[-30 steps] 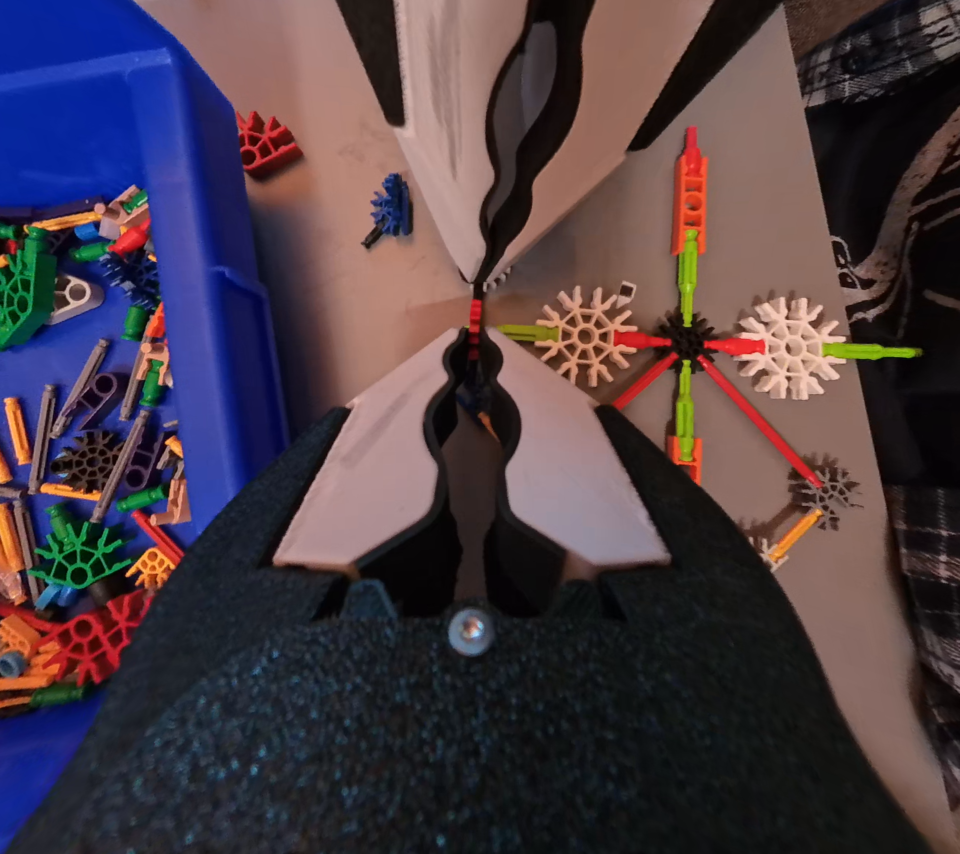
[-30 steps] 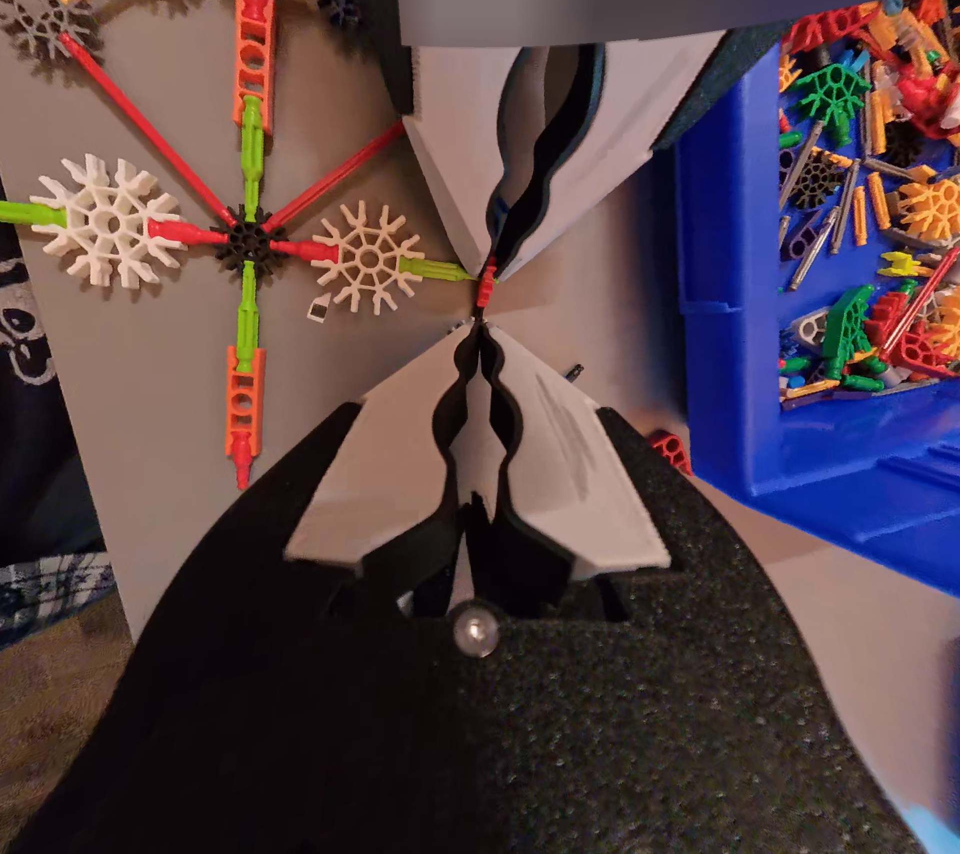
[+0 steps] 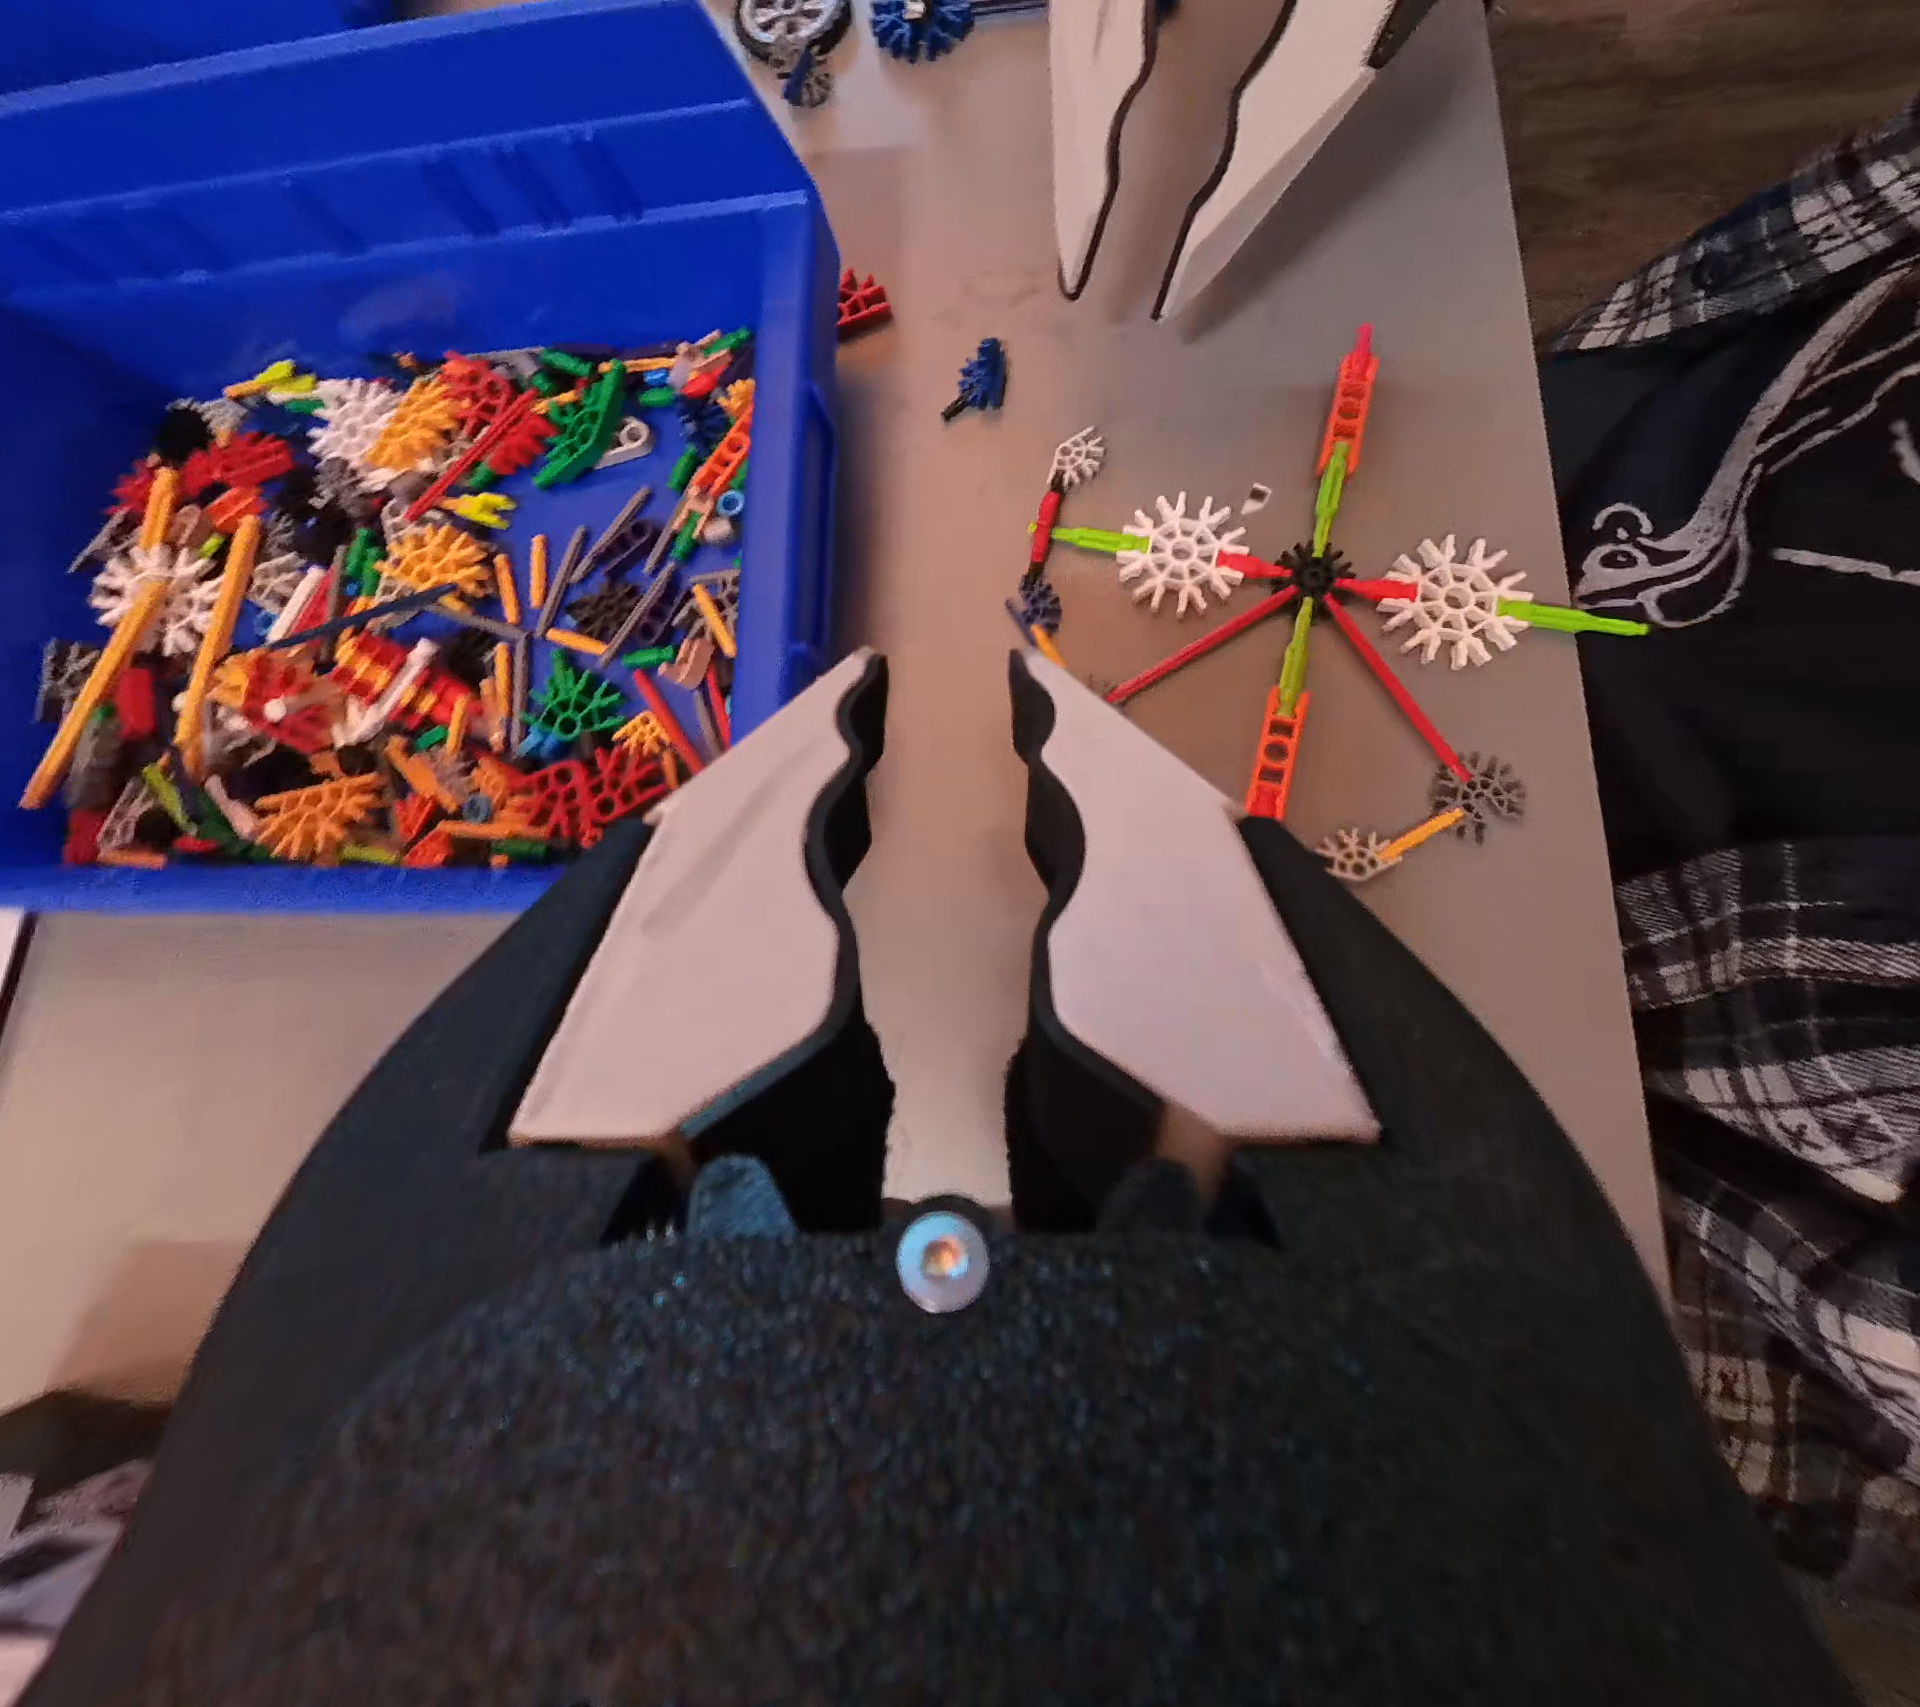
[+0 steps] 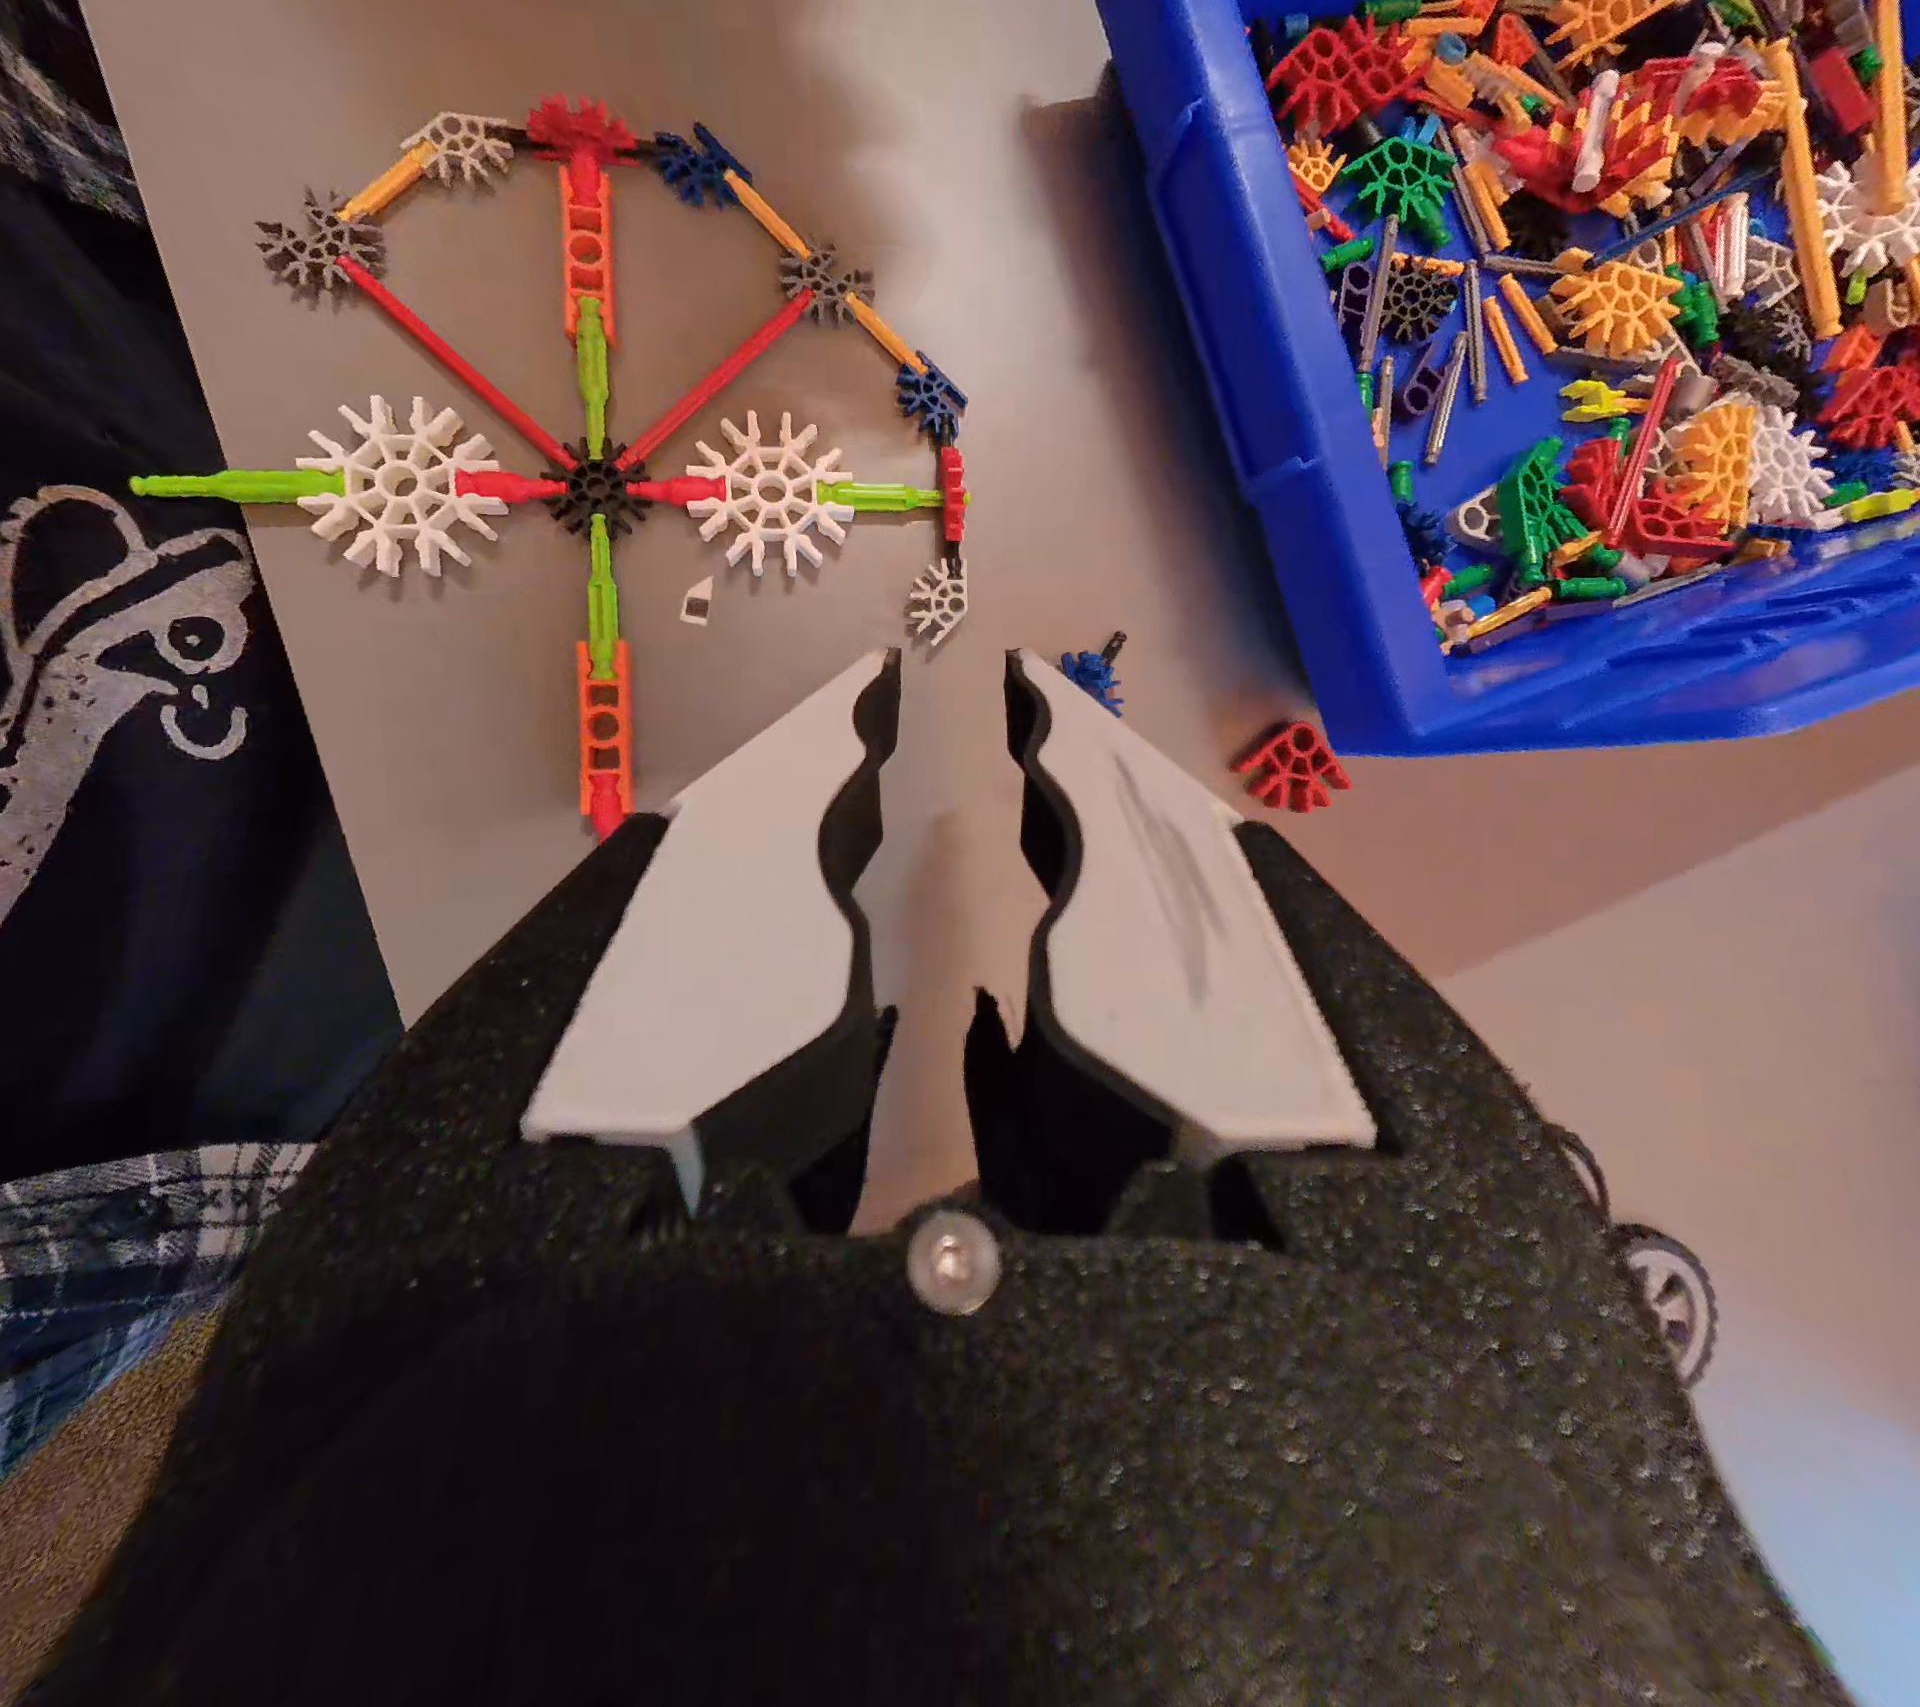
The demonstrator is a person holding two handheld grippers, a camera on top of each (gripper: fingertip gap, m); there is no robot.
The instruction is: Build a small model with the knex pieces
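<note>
Both tools, left (image 3: 945, 670) and right (image 4: 951, 665), gape empty beside the spoked wheel model (image 4: 597, 488), apparently untouched.

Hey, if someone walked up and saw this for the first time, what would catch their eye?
Probably the flat wheel of rods and connectors on the grey table, with two white snowflake connectors beside its black hub. Next, the blue bin heaped with colourful pieces. The right gripper hovers open nearby.

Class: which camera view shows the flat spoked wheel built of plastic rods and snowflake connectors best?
The right wrist view: the spoked wheel lies unobstructed, its curved rim in sight. In the left wrist view the wheel is smaller, and the left gripper hides part of its rim.
</note>
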